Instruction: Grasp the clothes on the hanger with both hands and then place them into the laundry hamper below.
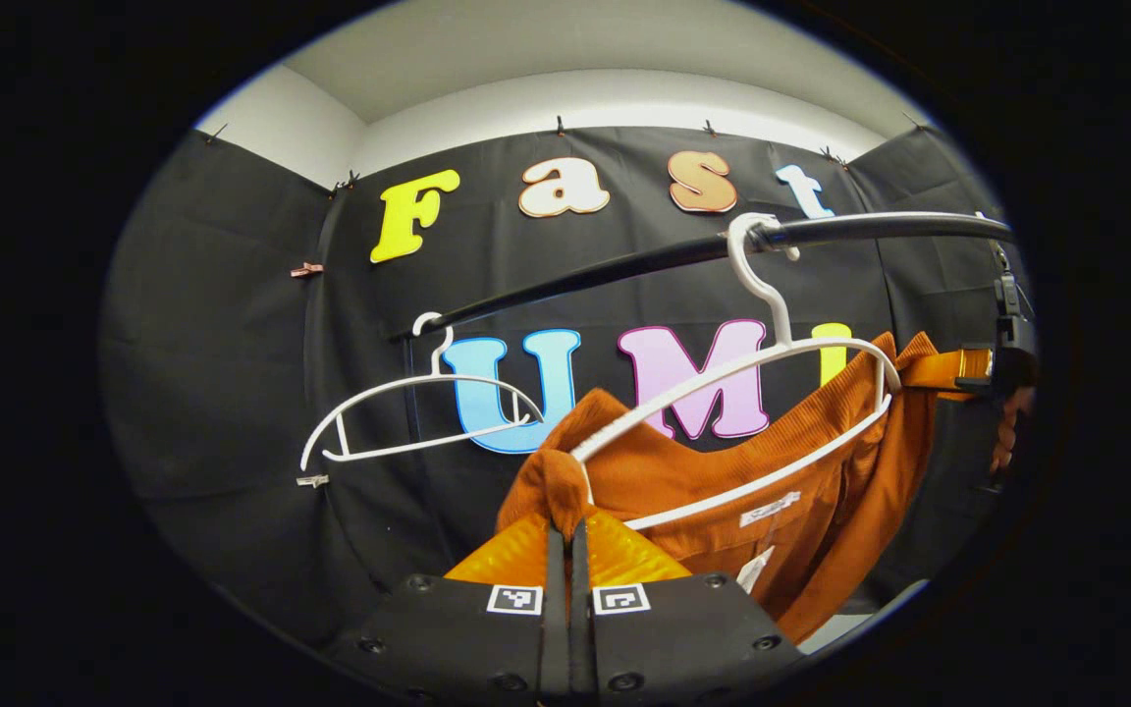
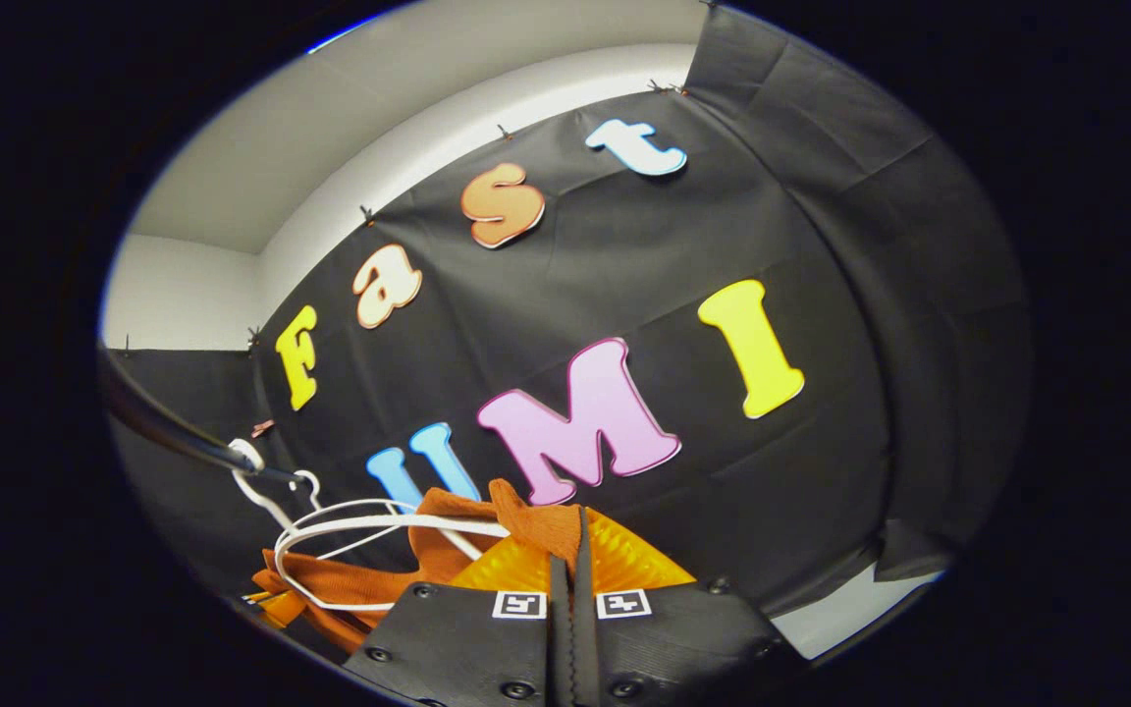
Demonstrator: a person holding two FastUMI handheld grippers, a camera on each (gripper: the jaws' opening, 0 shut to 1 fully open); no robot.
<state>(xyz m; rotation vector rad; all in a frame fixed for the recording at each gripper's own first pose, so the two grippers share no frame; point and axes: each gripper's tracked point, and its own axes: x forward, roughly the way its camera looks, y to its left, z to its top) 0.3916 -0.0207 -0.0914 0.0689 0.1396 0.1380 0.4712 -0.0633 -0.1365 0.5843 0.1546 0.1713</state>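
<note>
An orange ribbed garment (image 1: 723, 471) hangs on a white hanger (image 1: 742, 368) hooked over a black rail (image 1: 624, 270). My left gripper (image 1: 567, 525) is shut on a bunched shoulder of the garment at the hanger's near end. At the far right, my right gripper (image 1: 929, 373) pinches the other shoulder, with a hand behind it. In the right gripper view, my right gripper (image 2: 572, 532) is shut on a fold of the orange garment (image 2: 350, 584). The white hanger (image 2: 350, 520) and the rail (image 2: 163, 427) lie to its lower left.
An empty white hanger (image 1: 399, 383) hangs farther along the rail to the left. Black cloth walls close in on the back and both sides. A strip of pale floor (image 1: 850, 624) shows under the garment.
</note>
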